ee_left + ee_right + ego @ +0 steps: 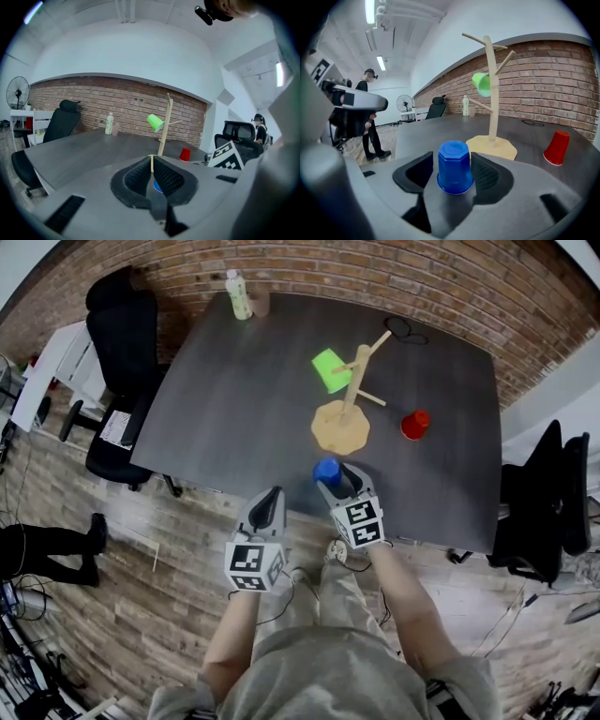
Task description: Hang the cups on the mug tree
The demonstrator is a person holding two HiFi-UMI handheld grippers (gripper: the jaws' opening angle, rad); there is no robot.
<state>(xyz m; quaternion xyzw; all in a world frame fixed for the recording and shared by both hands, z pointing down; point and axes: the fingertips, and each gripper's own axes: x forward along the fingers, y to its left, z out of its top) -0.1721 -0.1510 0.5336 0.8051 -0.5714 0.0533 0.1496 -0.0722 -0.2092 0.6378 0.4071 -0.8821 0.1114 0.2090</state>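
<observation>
Fig.: clearances. Surface (234, 390): left half bare, wide passage. Centre blocked by mug tree (349, 381), green cup (330, 369) on its left peg; other pegs free. Red cup (414, 425) right of base, gap betw. them. Blue cup (326, 471) near front edge fills the gap betw. the parted jaws of right claw (339, 482). Bottle (239, 294) at far edge.

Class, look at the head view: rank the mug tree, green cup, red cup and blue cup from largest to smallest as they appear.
1. mug tree
2. green cup
3. red cup and blue cup: these look about alike, so I leave them unranked.
</observation>
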